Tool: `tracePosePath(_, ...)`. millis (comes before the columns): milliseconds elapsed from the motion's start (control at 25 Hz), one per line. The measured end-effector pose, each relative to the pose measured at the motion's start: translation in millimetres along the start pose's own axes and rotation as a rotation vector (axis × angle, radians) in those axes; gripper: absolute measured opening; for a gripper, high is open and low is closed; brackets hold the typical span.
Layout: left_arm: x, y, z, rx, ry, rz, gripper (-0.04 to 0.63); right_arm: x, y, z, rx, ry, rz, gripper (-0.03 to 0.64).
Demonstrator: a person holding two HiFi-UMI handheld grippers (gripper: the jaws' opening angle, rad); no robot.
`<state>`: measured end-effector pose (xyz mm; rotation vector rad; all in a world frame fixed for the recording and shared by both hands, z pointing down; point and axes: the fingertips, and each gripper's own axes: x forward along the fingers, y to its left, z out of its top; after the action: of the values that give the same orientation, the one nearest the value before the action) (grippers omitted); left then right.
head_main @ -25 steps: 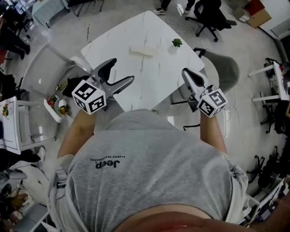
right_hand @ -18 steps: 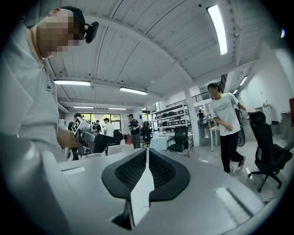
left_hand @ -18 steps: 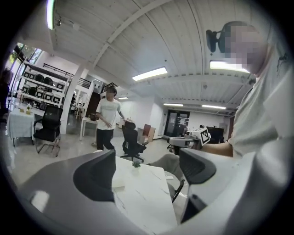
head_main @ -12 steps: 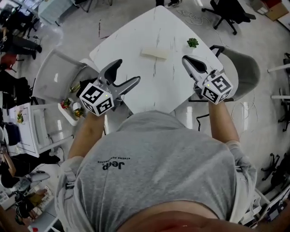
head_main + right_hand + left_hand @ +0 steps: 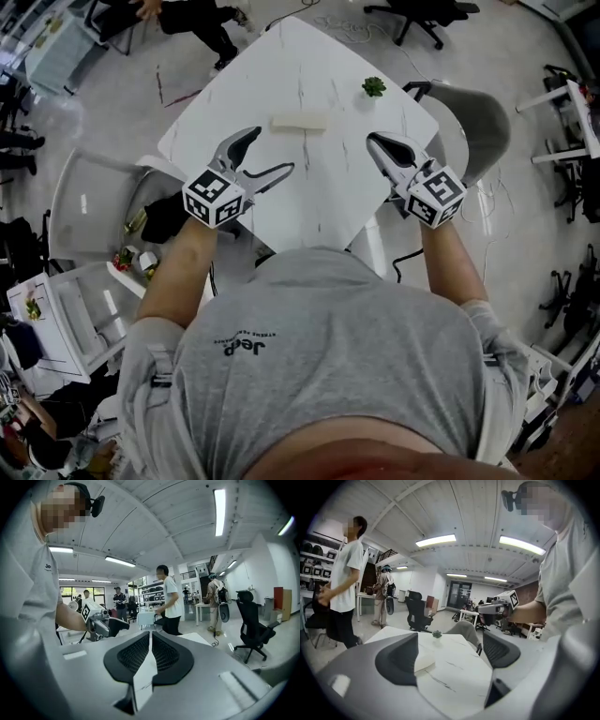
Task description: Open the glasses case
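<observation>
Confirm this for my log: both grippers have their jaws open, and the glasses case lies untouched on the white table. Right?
Not quite: the right gripper view shows the right gripper with jaws shut. Only the left gripper is open. The glasses case does lie untouched on the white table.

In the head view the case [image 5: 300,121], near the middle of the bench [image 5: 323,202], is too small to tell whether its lid is shut. The person's shirt [image 5: 328,356] hides the bench's near corner. In the left gripper view one jaw of the left gripper [image 5: 450,654] covers the case's left end. In the right gripper view the right gripper [image 5: 151,656], jaws together, hides nearly all of the bench.
</observation>
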<state>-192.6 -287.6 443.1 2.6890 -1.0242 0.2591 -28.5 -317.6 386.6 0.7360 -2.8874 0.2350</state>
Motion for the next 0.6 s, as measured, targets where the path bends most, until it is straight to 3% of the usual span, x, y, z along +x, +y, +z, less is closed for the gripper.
tracePosePath(600, 55.6, 79.5, -89.3, 0.062, 0.199, 0.055, 0.459, 46.2, -47.1, -41.3, 0.008, 0.035, 0.022, 0.006)
